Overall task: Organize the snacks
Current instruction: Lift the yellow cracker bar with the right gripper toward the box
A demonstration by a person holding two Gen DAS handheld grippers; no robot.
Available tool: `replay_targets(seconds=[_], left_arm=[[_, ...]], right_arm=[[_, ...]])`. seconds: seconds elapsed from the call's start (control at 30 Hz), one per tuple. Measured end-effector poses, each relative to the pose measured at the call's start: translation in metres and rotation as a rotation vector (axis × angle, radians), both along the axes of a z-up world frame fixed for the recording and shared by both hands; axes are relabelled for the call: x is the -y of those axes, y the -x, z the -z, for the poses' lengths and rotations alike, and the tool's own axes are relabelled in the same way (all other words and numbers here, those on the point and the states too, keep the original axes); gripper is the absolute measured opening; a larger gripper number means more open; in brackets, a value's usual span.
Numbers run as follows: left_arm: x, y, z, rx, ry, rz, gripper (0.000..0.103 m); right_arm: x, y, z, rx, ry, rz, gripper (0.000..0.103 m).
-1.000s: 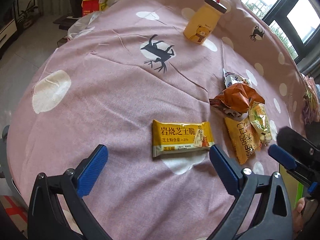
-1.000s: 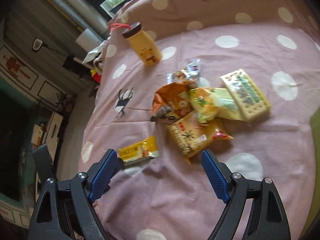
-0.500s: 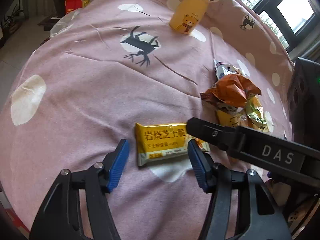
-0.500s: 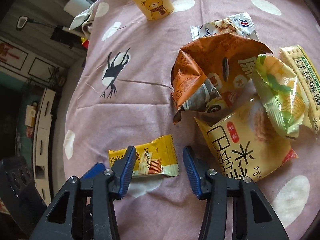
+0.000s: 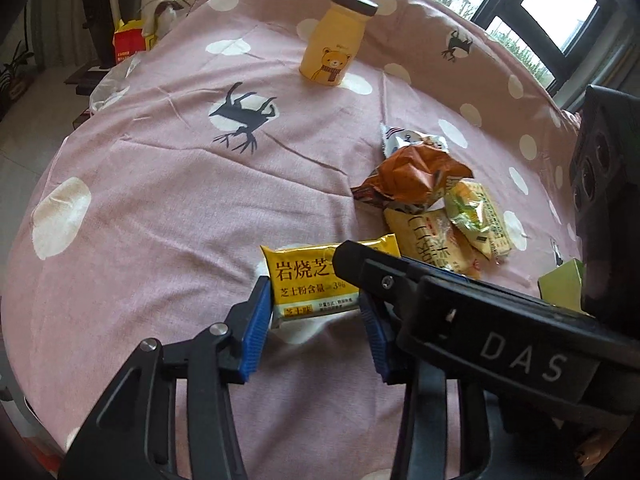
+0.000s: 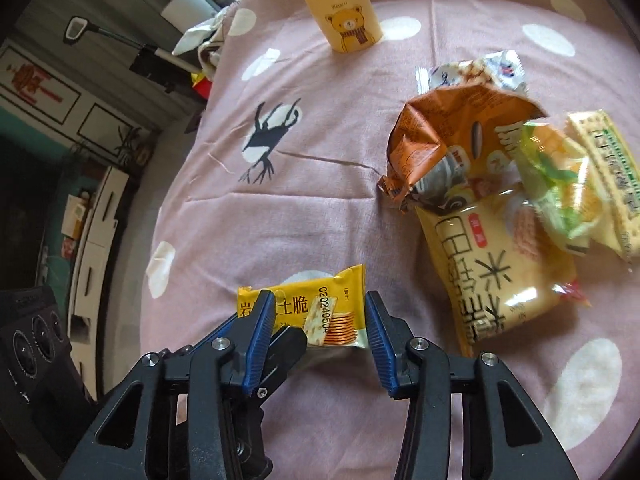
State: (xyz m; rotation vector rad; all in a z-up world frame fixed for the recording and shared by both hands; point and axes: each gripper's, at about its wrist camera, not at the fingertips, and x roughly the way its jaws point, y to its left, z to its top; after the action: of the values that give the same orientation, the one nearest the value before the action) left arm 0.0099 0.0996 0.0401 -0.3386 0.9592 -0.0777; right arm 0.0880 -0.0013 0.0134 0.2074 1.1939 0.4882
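Observation:
A yellow cracker packet (image 5: 308, 280) lies on the pink spotted cloth (image 5: 160, 184). My left gripper (image 5: 316, 312) is closed onto its near end, both blue pads touching its sides. My right gripper (image 6: 320, 320) straddles the packet's other end (image 6: 332, 312), pads close to its edges; its finger crosses the left wrist view (image 5: 400, 280) over the packet. A pile of snack bags lies to the right: an orange bag (image 6: 448, 140), a large yellow bag (image 6: 492, 276), a green-yellow bag (image 6: 560, 184).
A yellow bear-print bottle (image 5: 340, 52) stands at the far side of the cloth. A white snack pack (image 6: 472, 72) lies behind the orange bag. A green box (image 5: 564, 280) sits at the right edge. Furniture and floor lie beyond the left edge.
Both grippers have moved in on the yellow cracker packet and narrowed from wide open. The left jaws now touch the packet's sides; the right jaws frame its other end.

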Motion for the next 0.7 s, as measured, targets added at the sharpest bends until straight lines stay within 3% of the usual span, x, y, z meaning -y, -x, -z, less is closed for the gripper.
replay_targets(seconds=[0.4,0.53,0.7], left_arm=[[0.074,0.034,-0.038,0.163,0.006,0.207,0.046],[0.091,0.042,-0.043,0.199,0.014,0.239,0.047],[0.103,0.046,-0.046,0.228,0.006,0.251,0.047]], right_arm=[[0.064,0.060,-0.057,0.189,0.031,0.174,0.049],[0.091,0.077,-0.065,0.218,0.009,0.253,0.049],[0.101,0.090,-0.073,0.273,0.051,0.275,0.049]])
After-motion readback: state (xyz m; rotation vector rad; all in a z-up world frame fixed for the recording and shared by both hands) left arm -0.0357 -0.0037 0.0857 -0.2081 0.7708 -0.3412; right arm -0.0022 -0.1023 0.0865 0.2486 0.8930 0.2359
